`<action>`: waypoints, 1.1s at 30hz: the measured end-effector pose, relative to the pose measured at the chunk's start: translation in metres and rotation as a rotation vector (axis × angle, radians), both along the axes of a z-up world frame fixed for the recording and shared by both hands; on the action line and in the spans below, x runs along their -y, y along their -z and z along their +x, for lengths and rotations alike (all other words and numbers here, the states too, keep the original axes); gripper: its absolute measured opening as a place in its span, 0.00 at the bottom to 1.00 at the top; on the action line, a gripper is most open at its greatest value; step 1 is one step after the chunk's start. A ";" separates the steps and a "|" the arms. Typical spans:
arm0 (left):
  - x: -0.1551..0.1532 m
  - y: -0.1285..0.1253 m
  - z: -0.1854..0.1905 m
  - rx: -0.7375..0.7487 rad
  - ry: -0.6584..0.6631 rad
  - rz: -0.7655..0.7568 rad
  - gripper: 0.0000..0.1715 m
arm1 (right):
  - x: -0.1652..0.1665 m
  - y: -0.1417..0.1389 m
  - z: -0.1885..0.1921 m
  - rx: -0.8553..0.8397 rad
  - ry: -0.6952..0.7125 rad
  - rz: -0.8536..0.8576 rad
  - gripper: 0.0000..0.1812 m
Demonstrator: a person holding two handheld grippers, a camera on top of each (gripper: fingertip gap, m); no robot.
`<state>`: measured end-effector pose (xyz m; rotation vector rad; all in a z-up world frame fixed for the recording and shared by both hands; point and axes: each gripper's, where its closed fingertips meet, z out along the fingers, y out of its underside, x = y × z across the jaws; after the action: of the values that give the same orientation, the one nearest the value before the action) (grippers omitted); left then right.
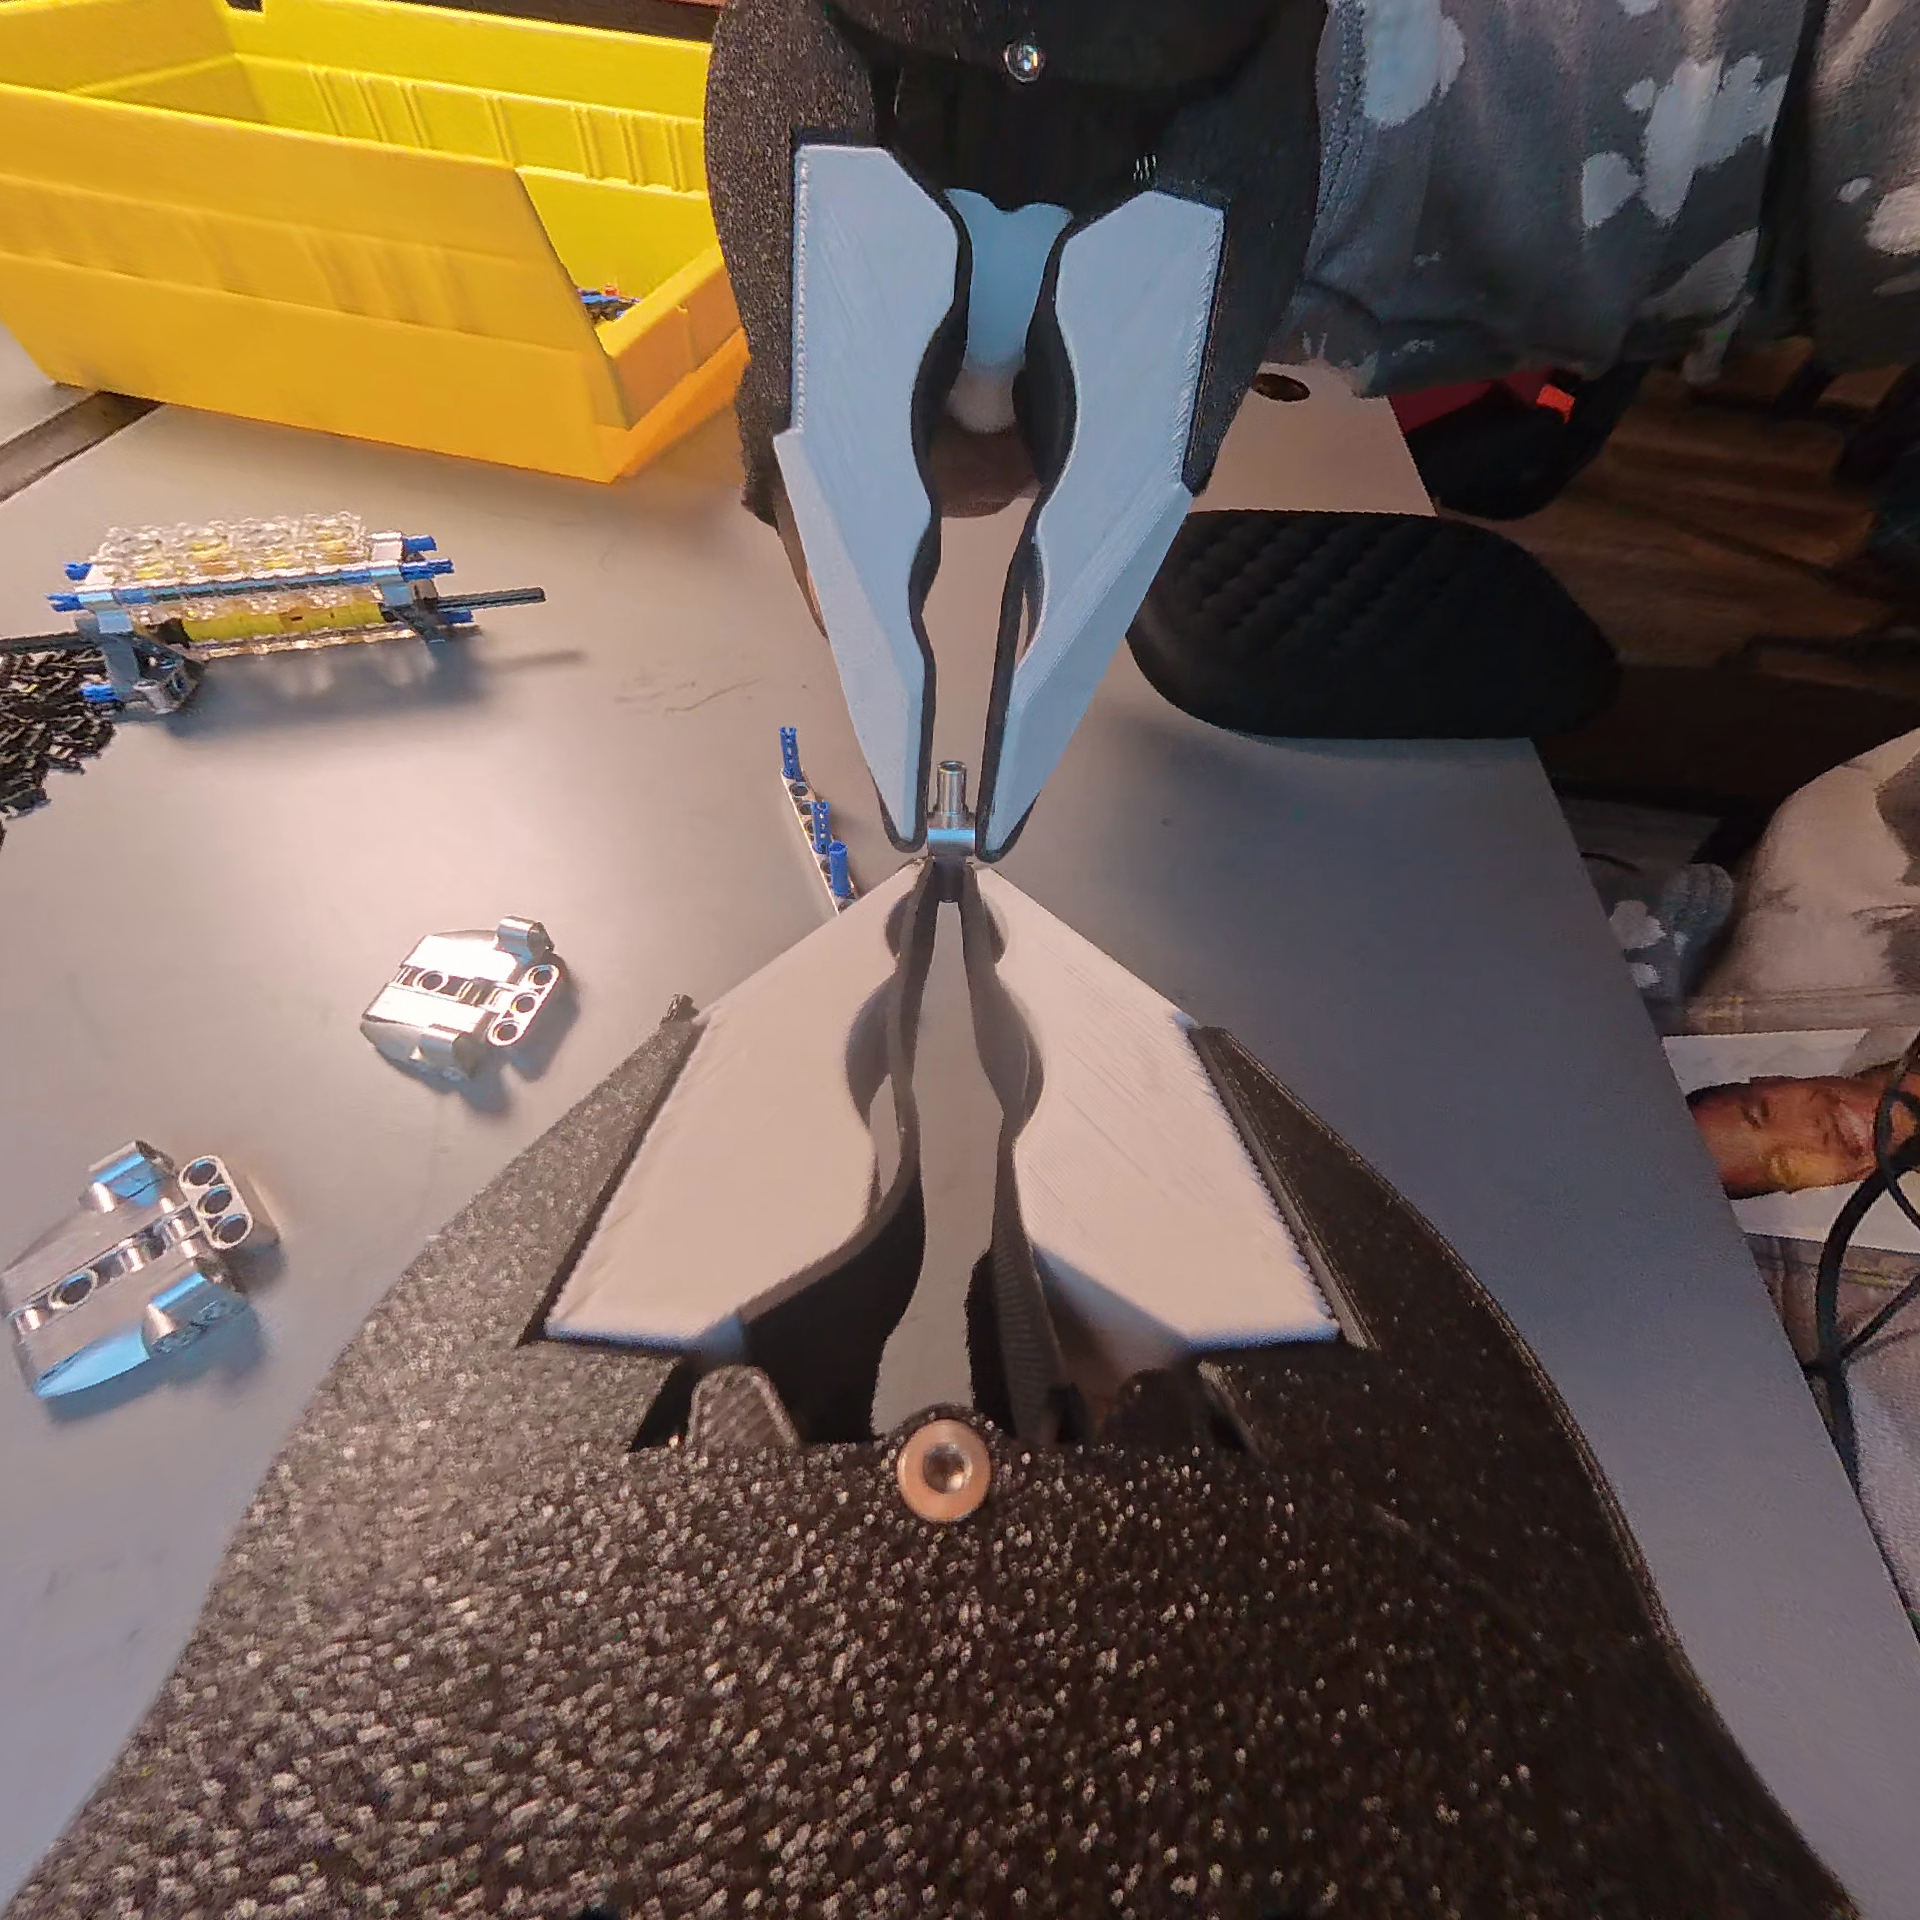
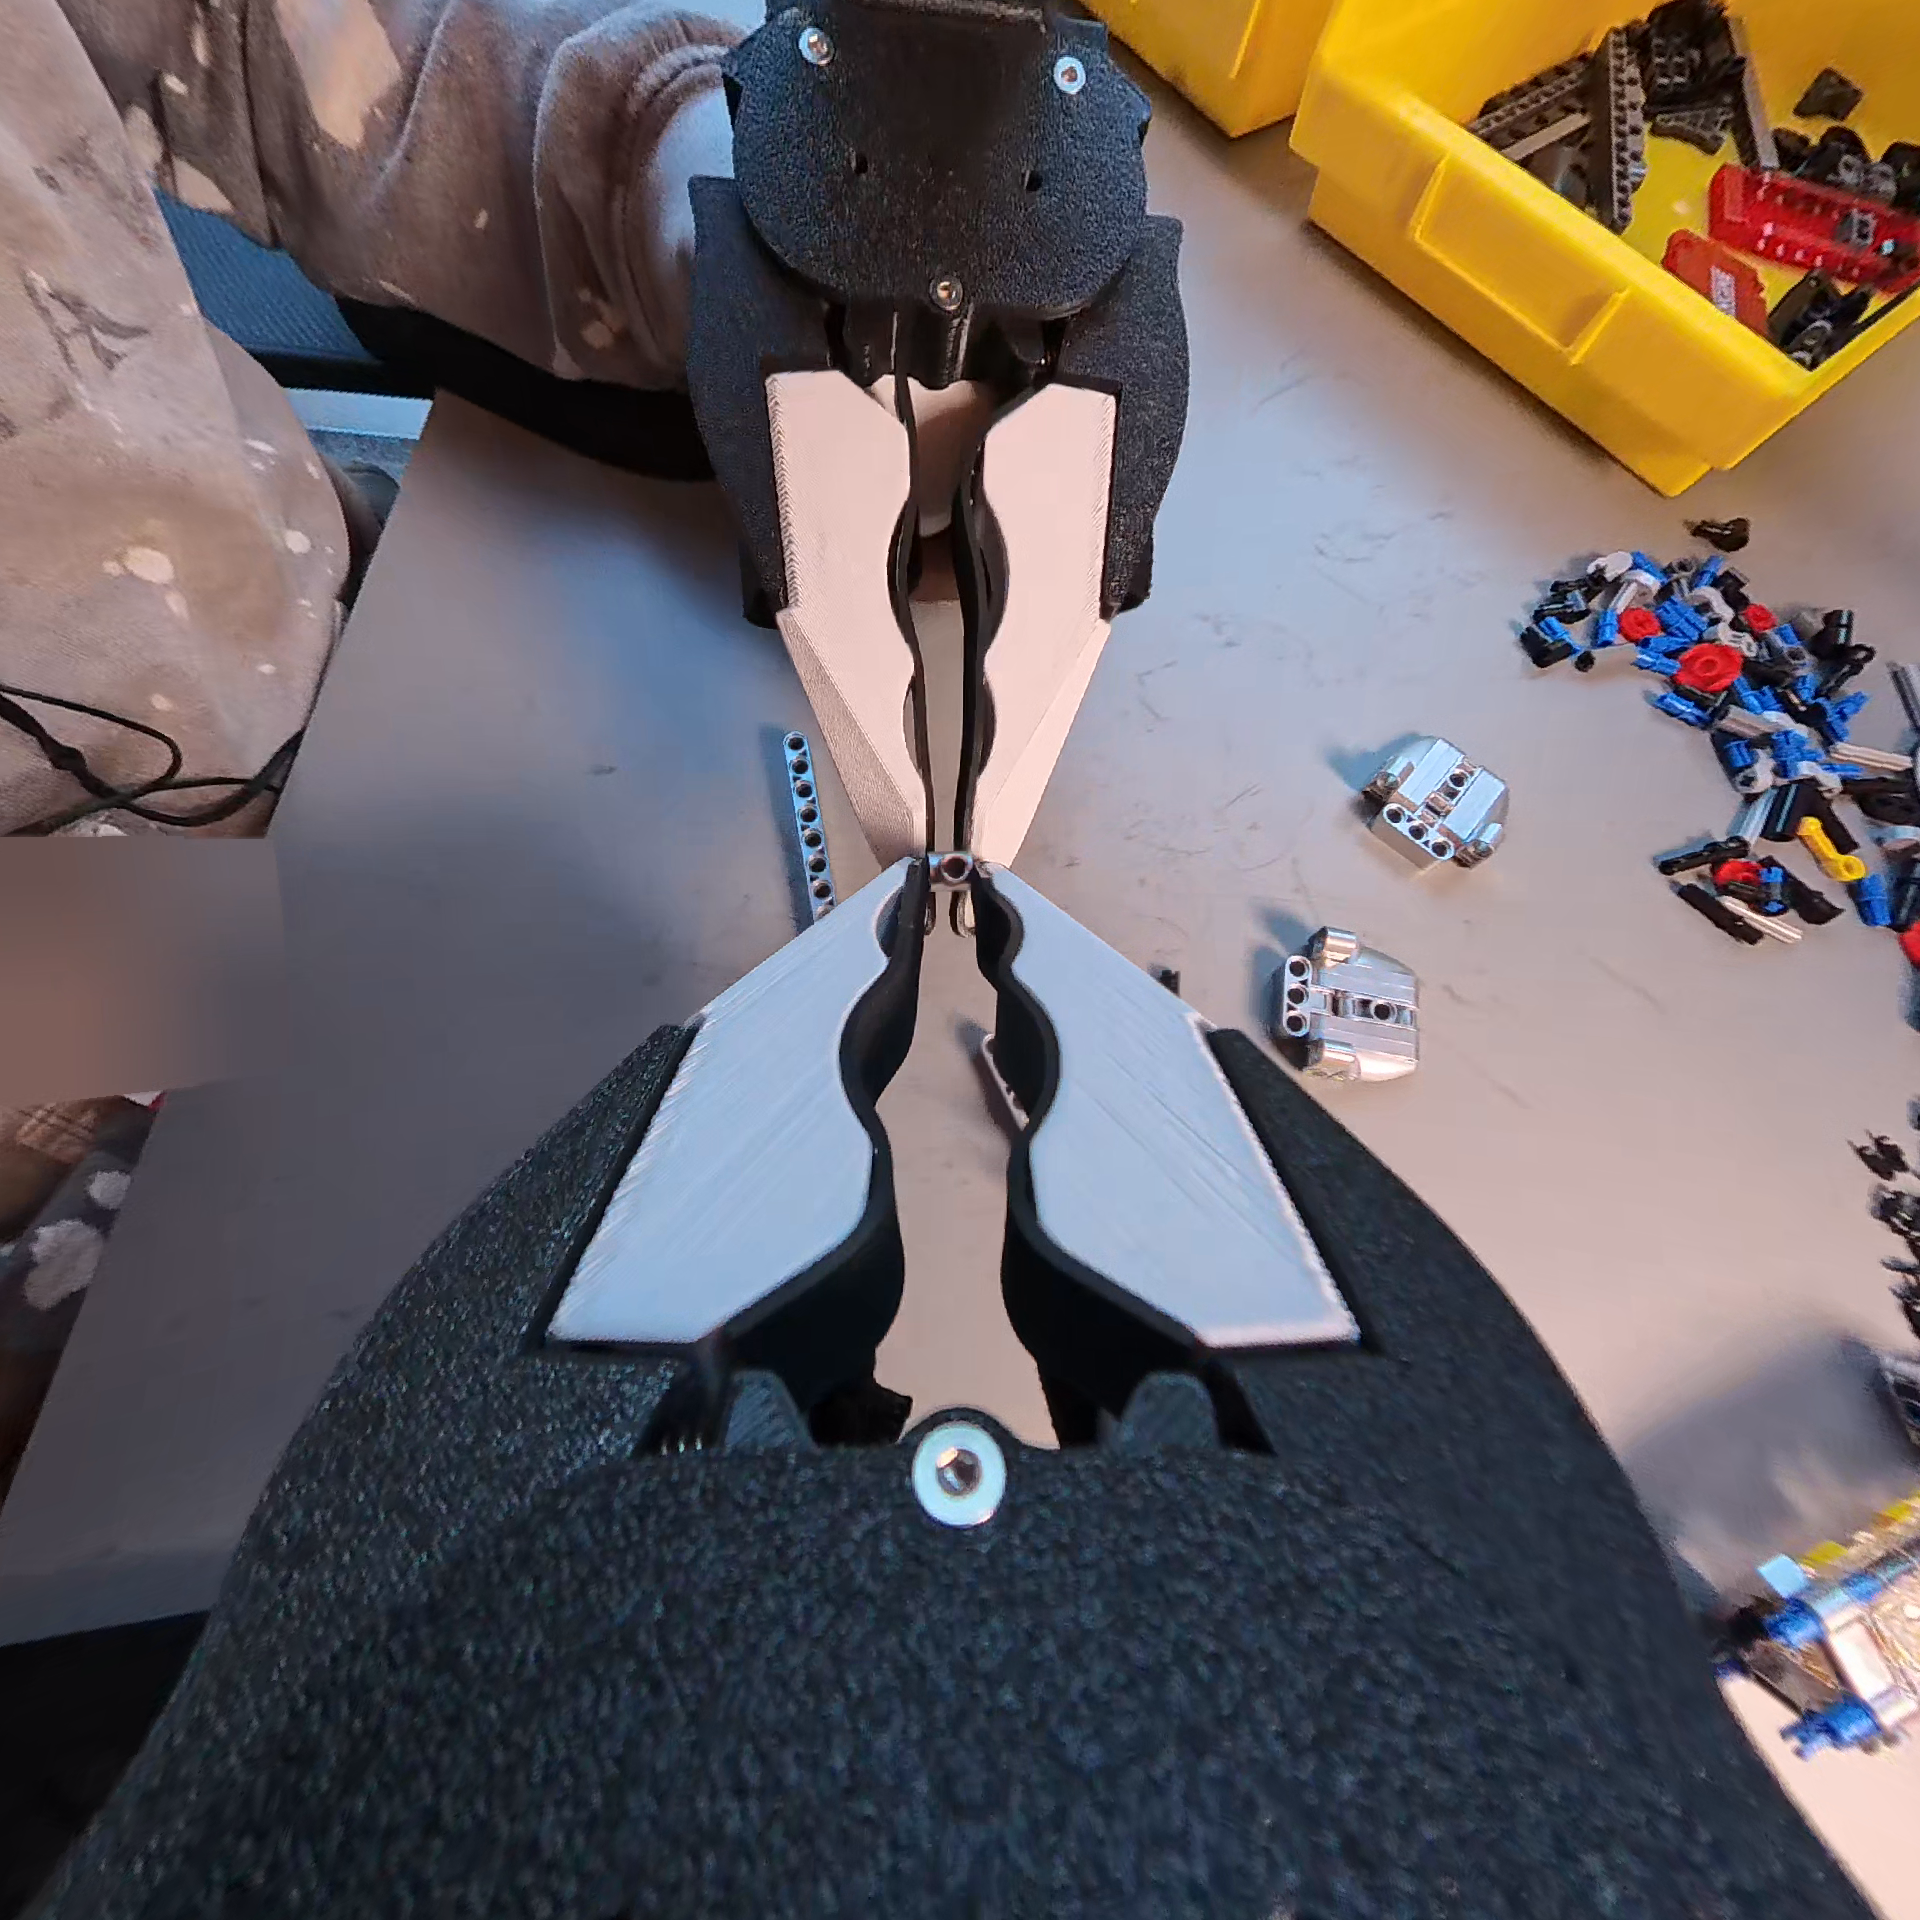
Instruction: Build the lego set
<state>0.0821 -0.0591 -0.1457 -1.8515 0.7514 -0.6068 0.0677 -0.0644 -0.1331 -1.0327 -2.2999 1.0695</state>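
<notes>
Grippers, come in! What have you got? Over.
Left gripper and right gripper tip to tip, both shut on small silver connector piece. Holed beam lies beside. Over.

Black pebbled tongs [image 1: 948,868] — pale grey fingers [image 1: 790,1153]

Grey table [image 1: 436,831], scattered brick parts [image 2: 1756,727], perhaps toys.

Bare table [image 2: 582,665] lies open on the side toward the person, beside the two meeting tools. A grey holed beam [image 2: 806,821] lies just beside the tips. Two silver panels [image 2: 1439,802] sit nearby on the other side, a heap of small pins [image 2: 1745,717] past them, and yellow bins [image 2: 1579,270] close the far edge.
</notes>
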 end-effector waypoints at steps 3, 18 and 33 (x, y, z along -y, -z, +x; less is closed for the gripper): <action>0.001 0.005 0.002 -0.017 0.003 -0.019 0.01 | 0.001 0.005 0.002 0.019 -0.012 0.021 0.04; -0.020 0.060 -0.005 -0.281 -0.107 -0.190 0.10 | -0.026 0.056 0.007 0.210 -0.125 0.284 0.03; -0.019 0.062 -0.005 -0.322 -0.110 -0.155 0.04 | -0.029 0.066 0.009 0.282 -0.152 0.390 0.03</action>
<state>0.0771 -0.0397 -0.2076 -2.1494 0.8219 -0.3054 0.0764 -0.0357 -0.1989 -0.9068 -2.7042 0.5114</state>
